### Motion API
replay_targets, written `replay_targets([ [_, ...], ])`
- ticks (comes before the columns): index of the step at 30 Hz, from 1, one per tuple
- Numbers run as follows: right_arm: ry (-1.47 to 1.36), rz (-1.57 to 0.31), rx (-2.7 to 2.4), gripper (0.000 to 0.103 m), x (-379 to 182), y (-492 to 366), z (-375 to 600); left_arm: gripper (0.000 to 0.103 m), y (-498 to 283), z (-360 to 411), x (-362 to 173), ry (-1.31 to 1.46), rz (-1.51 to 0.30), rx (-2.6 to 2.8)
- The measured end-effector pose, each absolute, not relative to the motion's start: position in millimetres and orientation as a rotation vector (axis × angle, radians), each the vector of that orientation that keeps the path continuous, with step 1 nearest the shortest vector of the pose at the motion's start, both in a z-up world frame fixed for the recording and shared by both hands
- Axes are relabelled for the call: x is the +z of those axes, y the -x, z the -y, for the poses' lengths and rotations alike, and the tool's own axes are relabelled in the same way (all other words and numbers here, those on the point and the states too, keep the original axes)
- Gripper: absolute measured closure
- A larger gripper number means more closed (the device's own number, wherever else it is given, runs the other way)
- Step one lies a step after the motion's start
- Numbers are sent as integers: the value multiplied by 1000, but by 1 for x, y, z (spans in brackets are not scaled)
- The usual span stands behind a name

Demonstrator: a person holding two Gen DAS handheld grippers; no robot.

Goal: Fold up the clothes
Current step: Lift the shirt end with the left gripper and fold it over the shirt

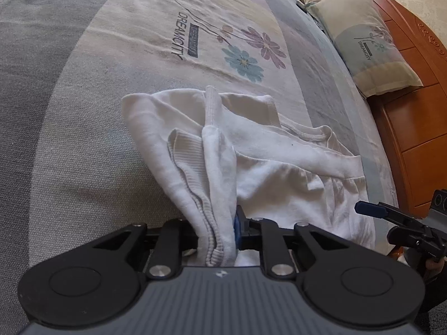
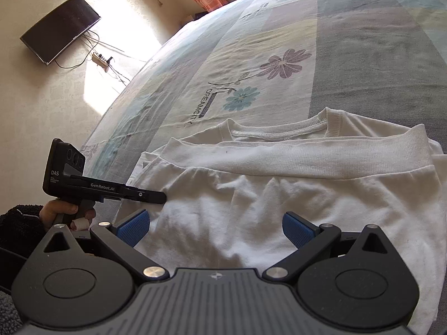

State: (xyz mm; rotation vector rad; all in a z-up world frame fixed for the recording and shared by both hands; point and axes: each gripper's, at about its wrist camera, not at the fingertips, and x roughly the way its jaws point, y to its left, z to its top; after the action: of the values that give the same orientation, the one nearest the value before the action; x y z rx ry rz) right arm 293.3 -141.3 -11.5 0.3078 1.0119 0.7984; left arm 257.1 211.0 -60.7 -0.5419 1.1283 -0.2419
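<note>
A white sweatshirt (image 1: pixel 279 173) lies partly folded on the bed, its neckline (image 2: pixel 279 131) toward the far side. My left gripper (image 1: pixel 218 234) is shut on a bunched ribbed edge of the sweatshirt, which is lifted off the bed and drapes up from between the jaws. From the right wrist view, the left gripper (image 2: pixel 160 196) is side-on at the garment's left edge, held by a hand (image 2: pixel 64 209). My right gripper (image 2: pixel 215 227) hovers over the sweatshirt's (image 2: pixel 279 195) near part, its blue pads (image 2: pixel 134 227) wide apart with only flat cloth below them.
The bed wears a patterned sheet (image 1: pixel 195 42) with flower prints. A pillow (image 1: pixel 371 44) leans on the wooden headboard (image 1: pixel 413 117) at the right. Beyond the bed's far edge are a wall television (image 2: pixel 60 29) and a power strip (image 2: pixel 100 60).
</note>
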Motion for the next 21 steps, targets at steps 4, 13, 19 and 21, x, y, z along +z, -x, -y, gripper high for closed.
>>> replay_targets([
  [4,-327,-1004,855,0,-16,-299,126,87,-256,-206,-56,539,-1125,-213],
  [13,-463,-1014,751,0,-51,-331,93,87,-256,-199,-51,521,-1133,-181],
  [19,-516,-998,725,0,-44,-348,94,87,-256,-197,-46,516,-1130,-179],
  [21,-519,-972,733,0,-34,-344,105,87,-256,-195,-42,503,-1119,-185],
])
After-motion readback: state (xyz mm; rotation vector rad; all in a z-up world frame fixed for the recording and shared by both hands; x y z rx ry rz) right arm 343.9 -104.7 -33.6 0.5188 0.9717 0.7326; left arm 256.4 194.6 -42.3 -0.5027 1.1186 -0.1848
